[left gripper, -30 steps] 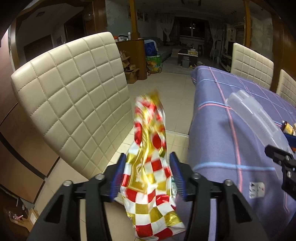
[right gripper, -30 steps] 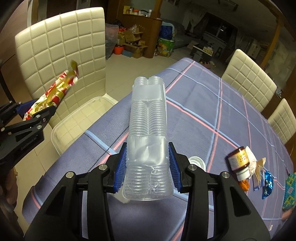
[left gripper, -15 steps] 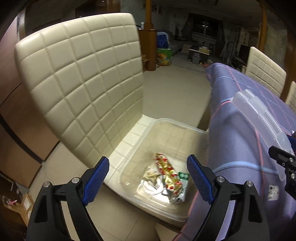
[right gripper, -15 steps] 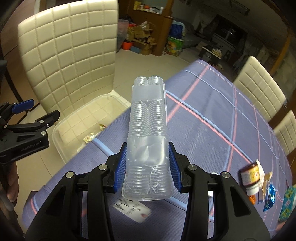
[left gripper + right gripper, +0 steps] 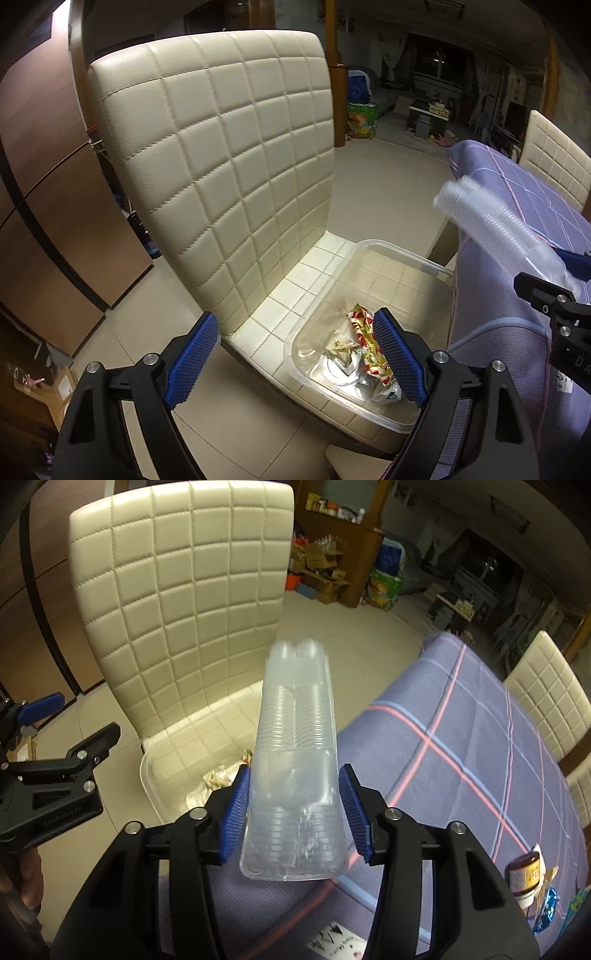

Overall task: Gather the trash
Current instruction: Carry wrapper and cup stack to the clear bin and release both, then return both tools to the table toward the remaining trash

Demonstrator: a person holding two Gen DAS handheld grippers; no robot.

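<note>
My left gripper hangs open and empty over a clear plastic bin on a cream chair seat. A red-and-gold checked wrapper lies in the bin with other crumpled scraps. A long clear pack of stacked plastic cups sits between the blue pads of my right gripper, whose jaws are opening. The pads stand just off the pack's sides. The pack points out over the table edge towards the bin. The left gripper shows at the left, a hand below it.
The quilted cream chair back rises behind the bin. The table with a purple checked cloth is on the right and bears a brown jar and small wrappers. More cream chairs stand beyond it.
The left gripper opened and the checked wrapper dropped into the bin. The right gripper carried the cup pack left towards the chair, and its pads have spread off the pack.
</note>
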